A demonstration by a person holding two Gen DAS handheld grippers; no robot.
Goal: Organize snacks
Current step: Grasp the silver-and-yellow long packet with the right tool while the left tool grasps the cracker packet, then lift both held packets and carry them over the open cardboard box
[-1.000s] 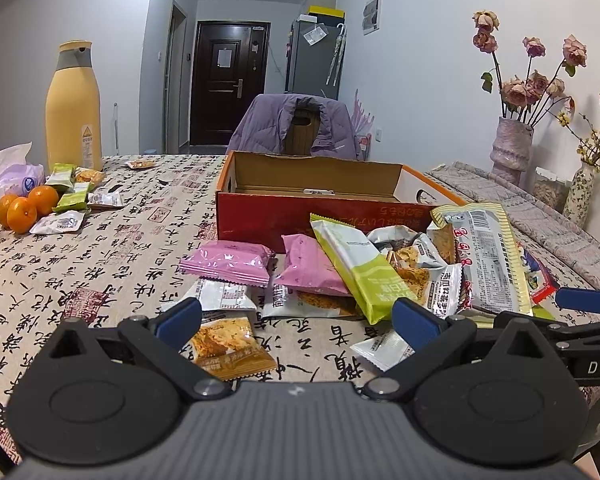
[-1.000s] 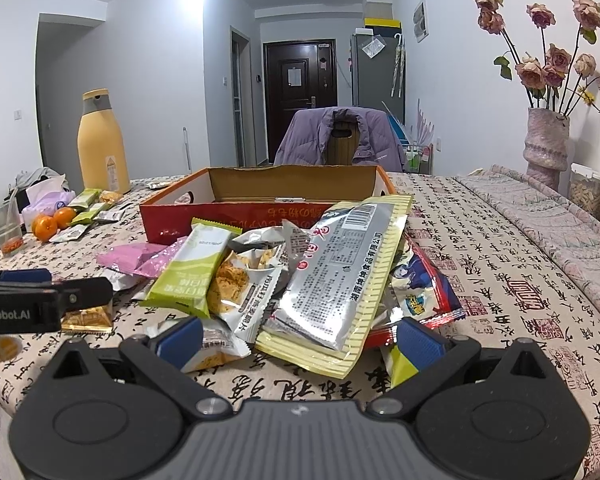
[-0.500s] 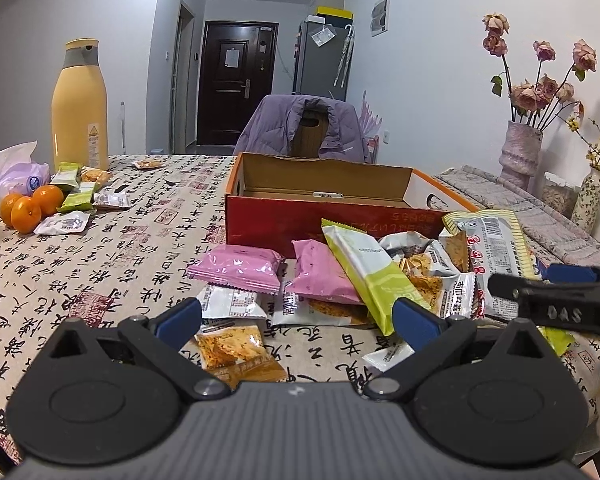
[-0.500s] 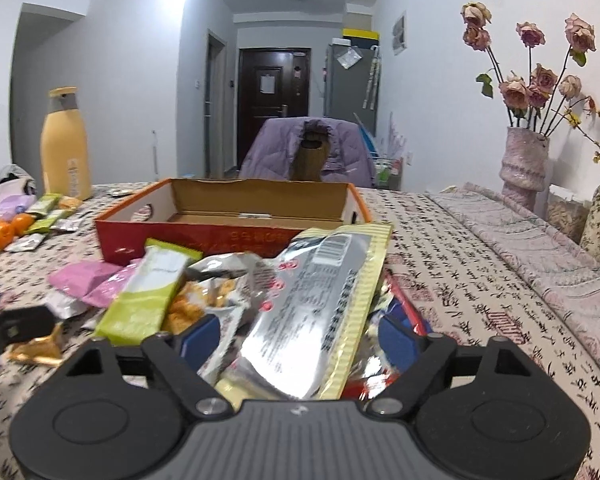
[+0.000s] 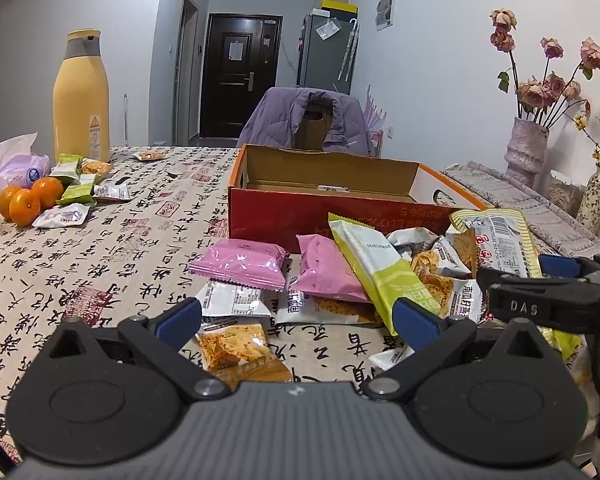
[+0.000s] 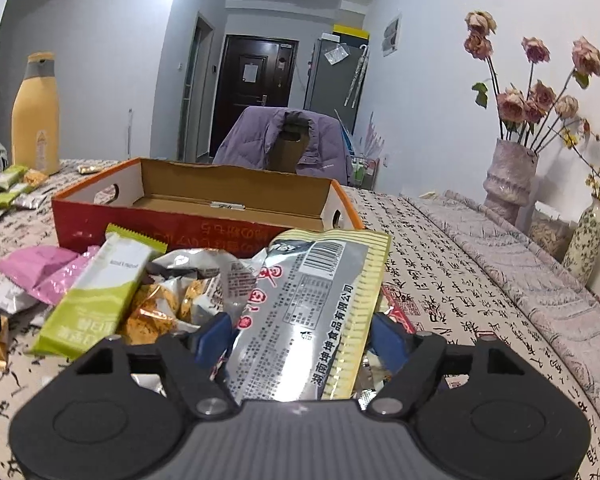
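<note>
Right gripper (image 6: 302,334) closing around silver packet (image 6: 300,316), contact unclear | left gripper (image 5: 296,318) spread, empty

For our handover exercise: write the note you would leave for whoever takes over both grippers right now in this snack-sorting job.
Right gripper: jaws closing around the long silver-and-yellow packet; packet between the pads, grip not yet firm.
Left gripper: open, empty, hovering over the orange snack packet.
Snacks: piled on the table in front of the red cardboard box: pink packets, green bar, others. A second small group lies by the oranges.
Done: nothing visibly in the box.
Left: finish the grip, box the packet, then the rest.
</note>
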